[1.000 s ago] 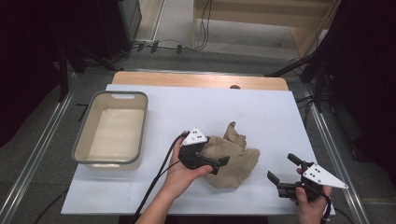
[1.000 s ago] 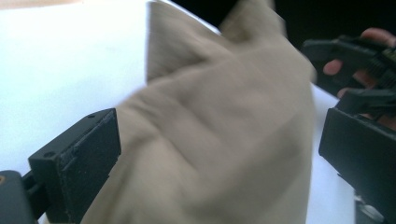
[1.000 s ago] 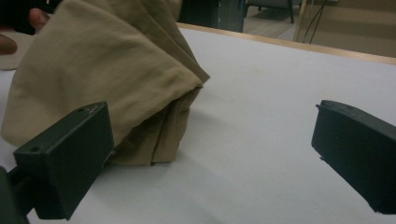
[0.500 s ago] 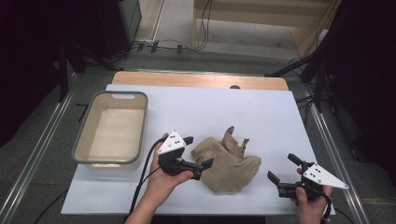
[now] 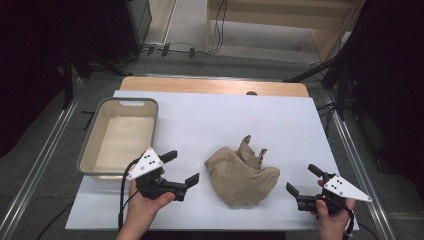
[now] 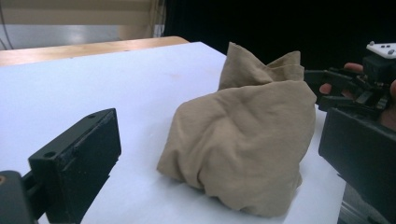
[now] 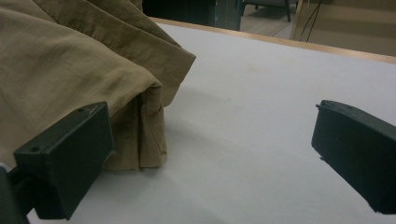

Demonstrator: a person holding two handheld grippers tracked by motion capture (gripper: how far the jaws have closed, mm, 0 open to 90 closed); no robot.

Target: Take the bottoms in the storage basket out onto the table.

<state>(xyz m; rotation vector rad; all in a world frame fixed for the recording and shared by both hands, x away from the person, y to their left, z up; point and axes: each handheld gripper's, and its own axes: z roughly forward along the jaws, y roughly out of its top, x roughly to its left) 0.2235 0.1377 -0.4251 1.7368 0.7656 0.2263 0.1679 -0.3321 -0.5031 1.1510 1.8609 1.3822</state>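
The tan cloth [image 5: 243, 175] sits crumpled in a heap on the white desk [image 5: 210, 120], a bit toward the near edge, with a fold of fabric poking up at its far side. In the left gripper view the cloth [image 6: 243, 144] bulges like a soft sack, nothing gripping it. The left tongs [image 5: 177, 167] hover just to its left, jaws spread wide and empty, aimed at the heap but clear of it. On the other side, the right tongs [image 5: 304, 180] are low near the desk's front right corner, jaws also spread apart with nothing between them; in the right gripper view the cloth's hemmed edge [image 7: 140, 116] lies just beyond the near jaw, and whether they touch I can't tell. Off to the left stands a beige plastic tub [image 5: 90, 145], well apart from the cloth.
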